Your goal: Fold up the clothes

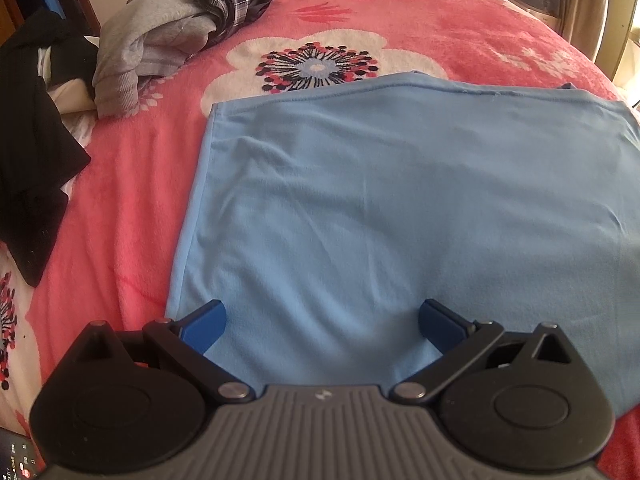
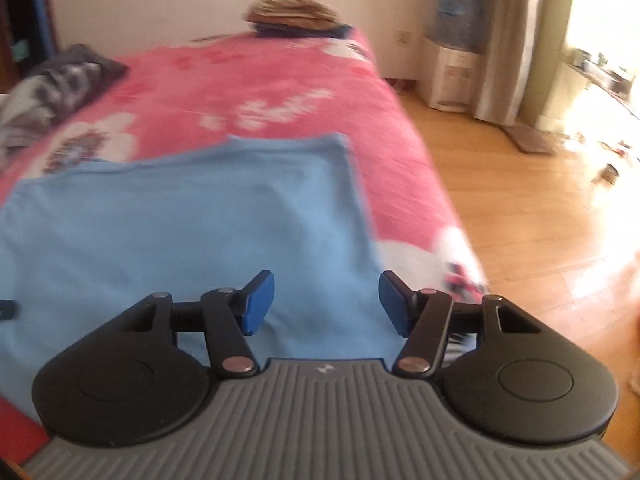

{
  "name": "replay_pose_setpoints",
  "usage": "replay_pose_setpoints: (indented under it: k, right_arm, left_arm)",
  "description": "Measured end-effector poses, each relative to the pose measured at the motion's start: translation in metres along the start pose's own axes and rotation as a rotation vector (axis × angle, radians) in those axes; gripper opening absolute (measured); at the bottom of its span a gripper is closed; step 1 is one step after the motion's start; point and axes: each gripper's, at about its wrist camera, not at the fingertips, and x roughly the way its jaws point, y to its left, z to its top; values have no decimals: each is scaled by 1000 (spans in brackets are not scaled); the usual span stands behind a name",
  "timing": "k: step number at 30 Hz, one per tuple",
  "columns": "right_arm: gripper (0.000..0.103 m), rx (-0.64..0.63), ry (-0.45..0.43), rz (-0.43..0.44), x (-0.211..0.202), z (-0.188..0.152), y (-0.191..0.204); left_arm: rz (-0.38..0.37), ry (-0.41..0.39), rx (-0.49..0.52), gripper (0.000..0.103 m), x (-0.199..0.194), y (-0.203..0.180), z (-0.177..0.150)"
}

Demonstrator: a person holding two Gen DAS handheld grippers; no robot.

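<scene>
- Light blue garment (image 1: 400,208): spread flat on the pink floral blanket (image 1: 140,184), hemmed far edge lying just short of the large white flower motif (image 1: 316,66); shallow creases run across its near half. In the right wrist view the same garment (image 2: 192,232) reaches close to the right side of the bed.
- Left gripper (image 1: 322,326): poised over the near edge of the blue garment, blue-padded fingers (image 1: 206,326) spread wide, nothing between them. Whether the pads touch the cloth cannot be told.
- Right gripper (image 2: 326,304): over the garment's near right part, fingers (image 2: 258,302) apart at a moderate gap, holding nothing; this view is motion-blurred.
- Pile of unfolded clothes: a grey sweatshirt (image 1: 148,52) with a dark plaid garment (image 1: 224,0) on the far left of the blanket; a black garment (image 1: 32,168) lies at the left edge.
- Folded stack of brownish clothes (image 2: 294,14): at the far end of the bed.
- Room to the right of the bed: wooden floor (image 2: 520,200), a water dispenser (image 2: 454,40) against the wall, curtains (image 2: 516,40) beside a bright window.
</scene>
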Motion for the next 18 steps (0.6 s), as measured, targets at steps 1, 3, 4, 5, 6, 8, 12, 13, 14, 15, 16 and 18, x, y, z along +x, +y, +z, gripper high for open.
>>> replay_pose_setpoints:
  k: [1,3,4,5,6,8,12,13,14,15,16,18]
  right_arm:
    - [58,-7,-2,16,0,2,6]
    - [58,-22,-6,49,0,5,17]
    - [58,-29,-8,65,0,6,23]
    - [58,-37,-10,82,0,8,28]
    - [58,-44,-11,98,-1,10,34]
    - [58,-49,-11,124,-1,12,43]
    - [58,-40,2,160,-2,12,52]
    - [58,-40,4,166,-3,11,55]
    - [58,-37,5,172,-3,11,57]
    - [58,-33,6,178,-3,11,59]
    - [58,-30,7,185,-4,11,60]
    - [58,-19,10,201,-4,12,63]
  left_arm:
    - [-1,0,0,103,0,0,0]
    - [-3,0,1,103,0,1,0]
    - [-5,1,2,103,0,1,0]
    - [-8,2,1,103,0,2,0]
    - [-11,1,1,103,0,2,0]
    - [-16,-3,2,103,1,3,0]
    - [-21,-24,20,103,1,2,-3]
    - [-23,-31,23,103,1,2,-4]
    - [-26,-38,25,103,1,2,-5]
    - [-29,-43,25,103,0,2,-6]
    - [-33,-46,24,103,0,3,-6]
    - [-40,-53,22,103,0,4,-7]
